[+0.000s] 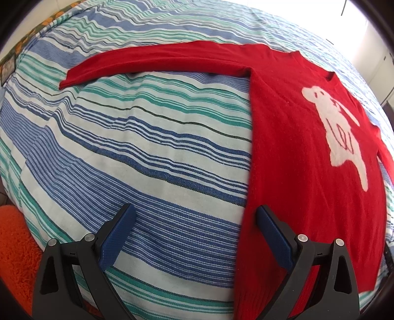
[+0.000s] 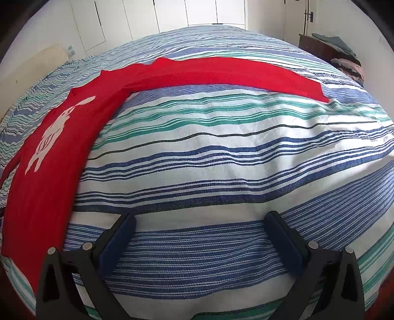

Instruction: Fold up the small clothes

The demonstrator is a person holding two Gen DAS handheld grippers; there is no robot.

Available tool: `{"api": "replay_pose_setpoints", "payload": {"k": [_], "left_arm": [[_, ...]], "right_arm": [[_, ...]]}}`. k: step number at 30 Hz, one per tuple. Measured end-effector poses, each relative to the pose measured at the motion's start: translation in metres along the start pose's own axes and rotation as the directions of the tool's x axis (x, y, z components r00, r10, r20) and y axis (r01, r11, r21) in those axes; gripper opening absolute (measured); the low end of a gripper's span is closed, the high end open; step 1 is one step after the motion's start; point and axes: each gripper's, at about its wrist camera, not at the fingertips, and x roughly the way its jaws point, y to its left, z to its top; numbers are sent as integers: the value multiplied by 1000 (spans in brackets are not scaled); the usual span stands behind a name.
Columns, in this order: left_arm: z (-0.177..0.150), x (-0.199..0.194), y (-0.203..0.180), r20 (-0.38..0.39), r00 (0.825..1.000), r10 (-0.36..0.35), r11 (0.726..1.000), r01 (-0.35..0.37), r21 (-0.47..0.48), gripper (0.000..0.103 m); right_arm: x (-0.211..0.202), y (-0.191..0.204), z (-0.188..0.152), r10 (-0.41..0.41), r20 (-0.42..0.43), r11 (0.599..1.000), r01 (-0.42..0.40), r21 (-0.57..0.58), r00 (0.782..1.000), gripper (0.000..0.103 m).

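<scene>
A small red sweater (image 1: 295, 152) with a white animal figure (image 1: 342, 133) lies flat, front up, on a striped bedspread (image 1: 147, 152). One sleeve (image 1: 157, 61) stretches out to the left. My left gripper (image 1: 195, 216) is open and empty over the sweater's lower left edge, with the right finger above the red cloth. In the right wrist view the sweater (image 2: 49, 160) lies at the left and its other sleeve (image 2: 234, 73) stretches to the right. My right gripper (image 2: 200, 224) is open and empty over bare bedspread (image 2: 221, 152), right of the sweater.
An orange fuzzy cloth (image 1: 14, 246) shows at the bed's lower left edge. White cupboard doors (image 2: 172, 14) stand beyond the bed. A dark dresser (image 2: 327, 49) with piled clothes stands at the far right.
</scene>
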Motion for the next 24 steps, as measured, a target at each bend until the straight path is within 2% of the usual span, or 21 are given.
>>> {"api": "replay_pose_setpoints", "payload": {"k": [3,6,8,9,11,13,15,16,17,18,19,20,21,24], "left_arm": [[2,0,1,-2,1000,-9,1000,9,-8,99],[4,0,5,-2,1000,-26,999,26,-26,99],[5,0,6,-3,999,-34,999,34,-35,99],[5,0,7,-3,999,-36,999,36,-38,99],[5,-1,6,-1,999,-35,999,35,-38,99],[5,-1,6,0,999,-32,999,32,-36,99],[5,-2,6,7,999,-33,999,33,-39,98],[5,-5,7,16,999,-37,998,37,-44,98],[5,-8,8,28,999,-43,998,44,-52,98],[6,-13,11,52,997,-50,996,53,-65,98],[6,-17,13,69,996,-51,996,56,-73,98],[6,-20,16,83,995,-47,995,53,-81,98],[5,-22,18,91,995,-38,995,46,-91,98],[4,-19,24,76,997,-21,993,30,-117,98]], "right_arm": [[-2,0,1,-1,-14,1000,1,4,1000,103],[-5,-4,11,35,-99,999,-33,19,994,103],[-14,-18,28,161,-124,985,-151,89,979,102],[-19,-30,40,232,-107,966,-216,142,967,102],[-33,-64,69,296,-28,927,-280,249,955,102],[-44,-108,96,308,88,867,-318,384,947,102],[-39,-159,113,311,194,748,-365,554,930,102],[-30,-178,115,328,213,686,-388,616,920,101],[-16,-197,115,340,223,613,-395,684,913,94],[-4,-210,113,350,224,556,-394,732,910,88],[11,-221,109,357,215,494,-379,783,909,86],[19,-227,107,351,210,463,-364,808,913,86],[27,-230,108,342,214,453,-360,815,915,85],[43,-230,122,306,222,497,-354,792,926,78]]}}
